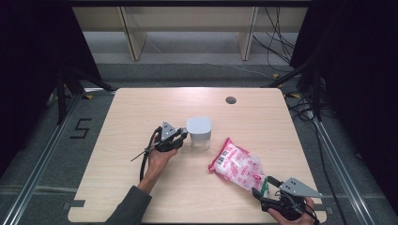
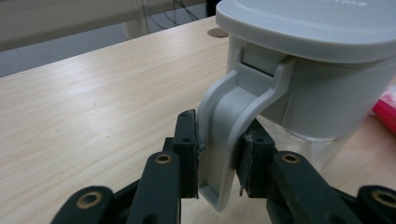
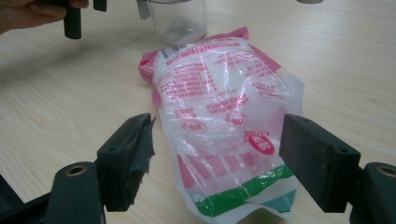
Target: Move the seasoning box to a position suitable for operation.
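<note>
Desk (image 1: pixel 141 112) of pale wood carries a clear jug (image 1: pixel 199 133) with grey lid near its middle and a pink-and-white plastic bag (image 1: pixel 237 165) to its right. Left gripper (image 2: pixel 217 161) has its jaws clamped on the jug's grey handle (image 2: pixel 224 140). Right gripper (image 3: pixel 217 158) hovers wide open, empty, straddling the bag's near end. Likely next: pinch the bag while steadying the jug.

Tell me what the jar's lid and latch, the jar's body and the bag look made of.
Lid and latch: matte grey plastic, by their smooth moulded edges. Jar body: clear, glass or plastic; cannot tell which. Bag: thin glossy plastic film, crinkled, with glare and pink print.
</note>
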Motion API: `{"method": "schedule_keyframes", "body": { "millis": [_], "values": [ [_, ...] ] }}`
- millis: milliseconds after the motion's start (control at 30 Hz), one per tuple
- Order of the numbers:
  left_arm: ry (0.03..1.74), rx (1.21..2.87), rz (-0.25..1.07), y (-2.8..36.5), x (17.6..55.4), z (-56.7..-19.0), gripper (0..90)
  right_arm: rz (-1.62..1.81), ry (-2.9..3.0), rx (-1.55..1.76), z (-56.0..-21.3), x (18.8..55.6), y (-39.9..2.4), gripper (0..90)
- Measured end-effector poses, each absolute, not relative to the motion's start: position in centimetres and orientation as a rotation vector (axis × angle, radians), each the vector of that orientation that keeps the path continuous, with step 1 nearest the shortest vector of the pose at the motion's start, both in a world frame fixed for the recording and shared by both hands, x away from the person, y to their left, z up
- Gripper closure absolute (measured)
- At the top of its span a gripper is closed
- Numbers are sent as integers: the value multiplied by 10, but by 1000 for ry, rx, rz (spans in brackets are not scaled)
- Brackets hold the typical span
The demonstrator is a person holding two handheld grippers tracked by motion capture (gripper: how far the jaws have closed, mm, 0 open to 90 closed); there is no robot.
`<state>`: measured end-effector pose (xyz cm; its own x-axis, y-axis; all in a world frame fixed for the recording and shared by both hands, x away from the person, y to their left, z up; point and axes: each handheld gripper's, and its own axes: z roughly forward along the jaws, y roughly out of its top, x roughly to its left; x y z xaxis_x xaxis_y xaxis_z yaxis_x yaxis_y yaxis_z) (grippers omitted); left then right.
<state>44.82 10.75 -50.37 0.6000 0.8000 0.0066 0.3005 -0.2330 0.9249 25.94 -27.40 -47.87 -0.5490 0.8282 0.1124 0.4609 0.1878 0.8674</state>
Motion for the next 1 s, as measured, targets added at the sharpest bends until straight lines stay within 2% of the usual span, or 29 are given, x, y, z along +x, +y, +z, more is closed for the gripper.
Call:
{"method": "schedule_keyframes", "body": {
  "millis": [333,1000],
  "values": [
    [853,1815,567,116,423,-504,715,1316,2086,1214,-479,259,-273,267],
    [834,1842,537,113,412,-501,704,1303,2090,1161,-478,261,-274,267]
  ]
}}
